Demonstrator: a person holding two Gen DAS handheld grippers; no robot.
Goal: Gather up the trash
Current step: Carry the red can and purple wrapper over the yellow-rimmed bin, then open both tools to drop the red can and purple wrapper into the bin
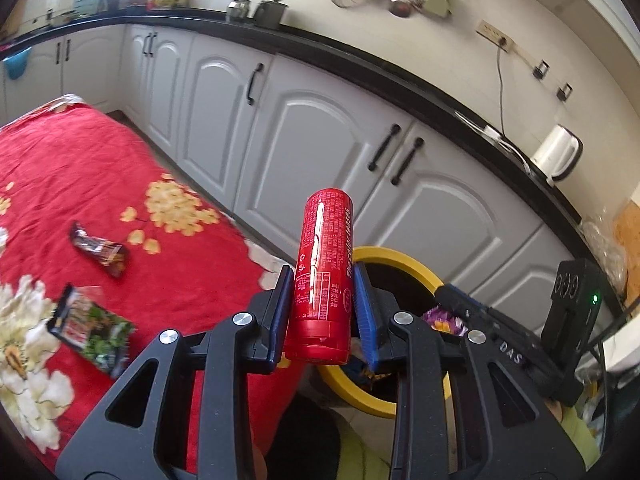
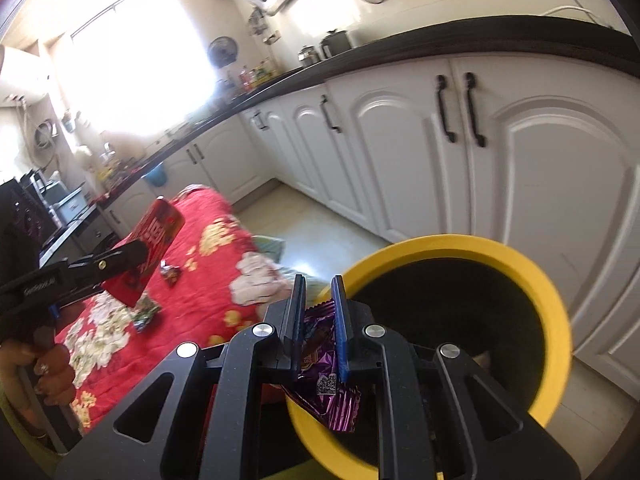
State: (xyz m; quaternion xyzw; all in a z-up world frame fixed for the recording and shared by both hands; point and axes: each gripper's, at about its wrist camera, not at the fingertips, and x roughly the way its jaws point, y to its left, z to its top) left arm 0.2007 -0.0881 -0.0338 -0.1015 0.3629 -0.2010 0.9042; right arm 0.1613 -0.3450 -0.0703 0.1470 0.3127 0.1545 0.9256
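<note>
1. Beside the white cupboards [image 2: 400, 152], a bin with a yellow rim [image 2: 536, 280] is standing on the pale floor, just right of the table.
2. Its inside is looking dark (what lies at the bottom is too dim to tell).
3. The right gripper [image 2: 318, 312] is squeezing tight on a shiny purple wrapper [image 2: 328, 396], and the wrapper is hanging over the near left edge of the bin.
4. The left gripper [image 1: 320, 312] is pinching a red tube [image 1: 324, 264] near its cap end, and the tube is sticking up and away, over the spot where the table meets the bin.
5. A red cloth with flowers [image 1: 80, 168] is covering the table on the left.
6. Two more wrappers are lying on the cloth, well apart from both grippers: a dark brown one [image 1: 100, 249] farther away and a green and red one [image 1: 94, 330] nearer.
7. A hand [image 2: 50, 376] is holding the handle of the left gripper.
</note>
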